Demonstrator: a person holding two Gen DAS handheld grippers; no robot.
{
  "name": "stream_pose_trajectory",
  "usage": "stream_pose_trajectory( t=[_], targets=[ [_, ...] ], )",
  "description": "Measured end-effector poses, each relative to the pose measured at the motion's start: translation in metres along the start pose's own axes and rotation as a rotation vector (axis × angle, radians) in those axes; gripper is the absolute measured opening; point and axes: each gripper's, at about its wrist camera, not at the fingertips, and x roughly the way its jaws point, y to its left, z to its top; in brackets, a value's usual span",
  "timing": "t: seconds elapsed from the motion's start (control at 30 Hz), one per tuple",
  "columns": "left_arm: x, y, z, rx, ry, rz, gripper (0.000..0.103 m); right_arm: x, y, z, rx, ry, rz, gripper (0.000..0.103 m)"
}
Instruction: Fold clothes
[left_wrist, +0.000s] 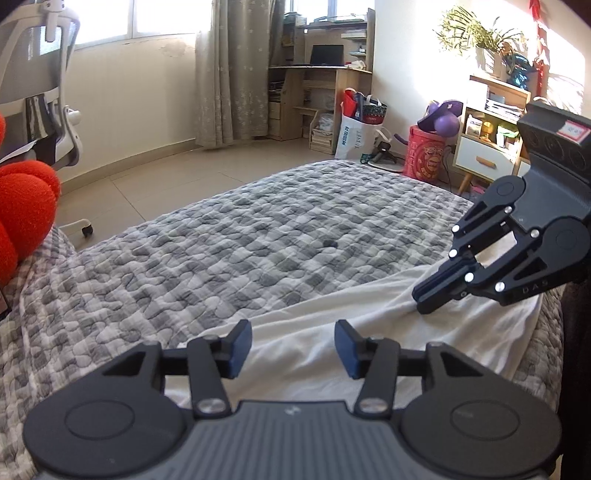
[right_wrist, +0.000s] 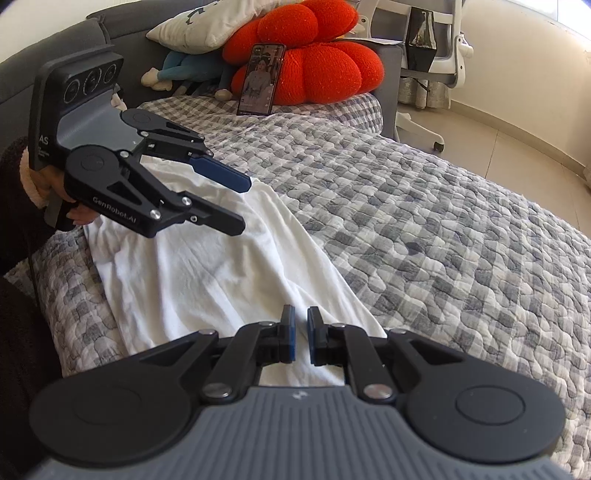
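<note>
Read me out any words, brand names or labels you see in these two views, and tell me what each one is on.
"GenRobot.AI": side of the left gripper, in the right wrist view.
"AS": grey handle body of that gripper; smaller print below is unreadable.
"DAS": side of the right gripper, in the left wrist view.
Red-edged sticker on the right gripper's top: blurred.
White shopping bag: blue print, too small.
Red box: pattern, unreadable.
Phone screen: no legible text.

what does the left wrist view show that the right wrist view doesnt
Only the left wrist view: the desk with a laptop, the potted plant and the purple ball.
Only the right wrist view: the phone propped against the red cushion, and the white pillow.
Both: the white garment on the checked quilt, the open left gripper and the right gripper.
</note>
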Motion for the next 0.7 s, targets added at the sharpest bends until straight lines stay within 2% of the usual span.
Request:
stream_pose_trajectory(
  t=[0.13,0.27,0.33,0.4,0.43,0.47,0.5,0.7],
  targets=[
    [0.008,0.008,0.0,0.003,0.02,-0.041,0.054,0.005,-0.004,0.004,0.034,-0.005,0.043,0.013],
    [0.013,0.014,-0.001,0.007,0.033,-0.046,0.053,0.013,0.0,0.003,0.013,-0.011,0.041,0.013],
    [0.015,0.017,-0.003,0.006,0.044,-0.05,0.044,0.013,0.002,0.002,0.0,-0.021,0.04,0.013],
    [0.015,0.017,-0.005,0.009,0.056,-0.064,0.024,0.011,0.001,0.002,0.003,-0.031,0.042,0.012],
    [0.014,0.016,-0.006,0.016,0.053,-0.066,0.02,0.01,0.001,0.002,0.007,-0.032,0.045,0.007],
    [0.013,0.015,-0.007,0.024,0.047,-0.066,0.009,0.009,0.0,0.002,0.012,-0.036,0.046,0.006],
    [0.01,0.014,-0.008,0.031,0.035,-0.062,0.003,0.008,0.001,0.002,0.011,-0.039,0.045,0.005],
    [-0.011,0.005,-0.006,0.06,-0.025,-0.067,0.002,0.0,0.008,0.003,-0.012,-0.064,0.046,0.004]
  ],
)
